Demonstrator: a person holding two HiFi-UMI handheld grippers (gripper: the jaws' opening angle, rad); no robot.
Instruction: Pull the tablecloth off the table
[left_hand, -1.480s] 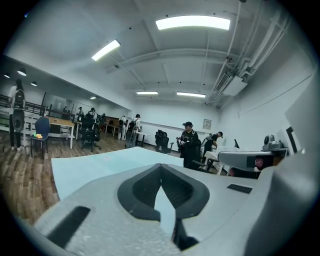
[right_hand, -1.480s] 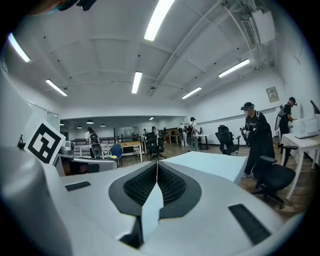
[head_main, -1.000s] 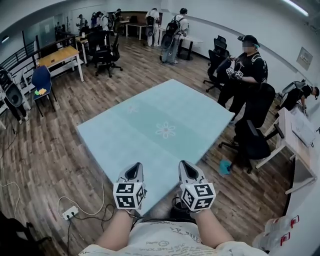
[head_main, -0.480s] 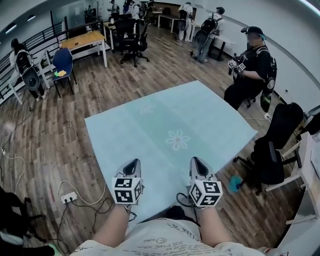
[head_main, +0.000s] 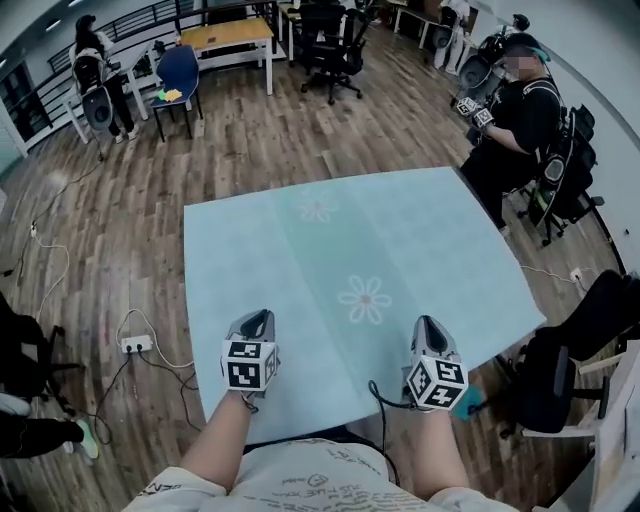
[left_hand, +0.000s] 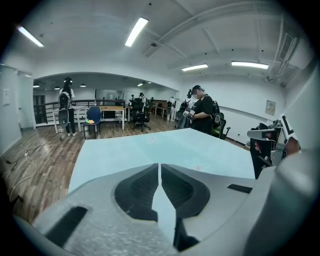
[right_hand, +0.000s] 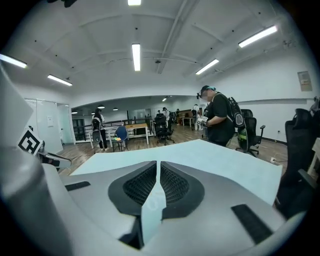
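A light blue tablecloth with pale flower prints lies spread flat over the table in the head view. My left gripper is shut on the cloth's near edge towards the left. My right gripper is shut on the same edge towards the right. In the left gripper view the jaws pinch a fold of the tablecloth, which stretches away ahead. In the right gripper view the gripper likewise clamps a strip of the tablecloth. The table underneath is hidden.
A person in black stands by the table's far right corner. A black office chair stands at the right, with a teal object on the floor beside it. A power strip and cables lie left. Desks and chairs stand beyond.
The two grippers have spread further apart along the near edge, the right one moving right. The head view has swung, so the cloth now lies more square to me.
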